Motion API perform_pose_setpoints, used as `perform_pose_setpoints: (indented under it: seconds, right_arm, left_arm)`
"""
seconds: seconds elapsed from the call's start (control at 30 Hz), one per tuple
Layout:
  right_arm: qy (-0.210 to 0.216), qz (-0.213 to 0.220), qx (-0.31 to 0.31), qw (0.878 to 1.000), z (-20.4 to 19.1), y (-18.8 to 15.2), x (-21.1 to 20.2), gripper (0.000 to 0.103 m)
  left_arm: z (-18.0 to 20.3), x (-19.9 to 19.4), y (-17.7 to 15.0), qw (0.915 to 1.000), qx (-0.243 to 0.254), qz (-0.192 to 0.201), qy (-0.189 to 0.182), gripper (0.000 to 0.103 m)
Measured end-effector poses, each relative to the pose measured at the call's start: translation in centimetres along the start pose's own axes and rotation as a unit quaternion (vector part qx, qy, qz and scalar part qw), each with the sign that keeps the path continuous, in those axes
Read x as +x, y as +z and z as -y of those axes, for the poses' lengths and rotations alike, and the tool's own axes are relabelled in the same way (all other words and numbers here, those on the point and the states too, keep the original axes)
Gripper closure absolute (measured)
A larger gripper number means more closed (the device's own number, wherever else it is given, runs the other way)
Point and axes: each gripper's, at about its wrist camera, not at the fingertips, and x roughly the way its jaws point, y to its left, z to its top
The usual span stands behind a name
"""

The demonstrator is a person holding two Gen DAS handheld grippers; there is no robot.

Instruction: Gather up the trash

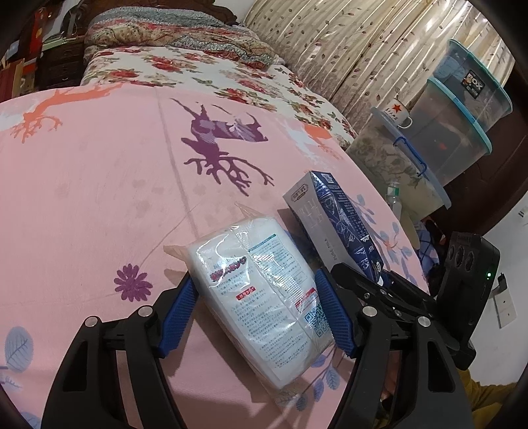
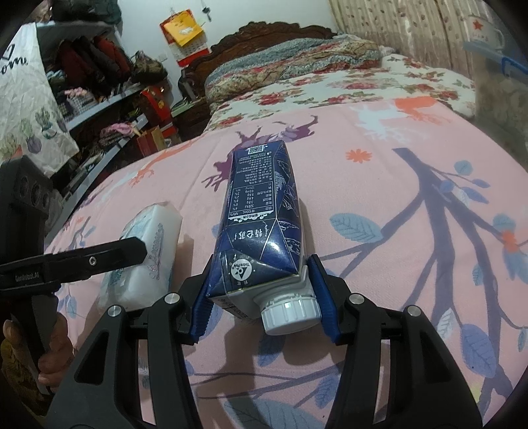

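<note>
A white plastic-wrapped tissue pack sits between the blue pads of my left gripper, which is shut on its two long sides just above the pink bedsheet. My right gripper is shut on a dark blue milk carton near its white screw cap, and the carton points away from me over the sheet. In the left wrist view the carton stands right of the pack. In the right wrist view the pack lies left of the carton, with a black finger of the left gripper across it.
Stacked clear storage boxes and a mug with a red star stand beyond the bed's right edge, before a curtain. A folded floral quilt lies at the headboard. Shelves of clothes and a white bag are on the left.
</note>
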Motion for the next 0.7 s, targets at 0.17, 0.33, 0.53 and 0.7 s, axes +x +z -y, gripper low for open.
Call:
perform_pose_setpoints:
  seconds: [0.17,0.33,0.53,0.7]
  right_arm:
    - [0.011,0.001,0.026,1.000,0.99,0.16,-0.16,0.048]
    - [0.012,0.002,0.010,1.000,0.40,0.00,-0.17,0.048]
    - [0.013,0.003,0.009,1.000,0.57,-0.02,-0.21,0.048]
    - [0.013,0.002,0.007,1.000,0.52,-0.07,-0.22,0.048]
  left_arm:
    - [0.27,-0.07,0.16,1.0000,-0.002,-0.002,-0.005,0.035]
    - [0.25,0.32,0.00,0.9999,-0.006,-0.008,-0.002,0.035]
    - [0.36,0.36,0.00,1.0000,-0.002,-0.006,-0.002,0.035]
    - [0.62,0.35,0.14,1.0000,0.001,-0.004,-0.003,0.035]
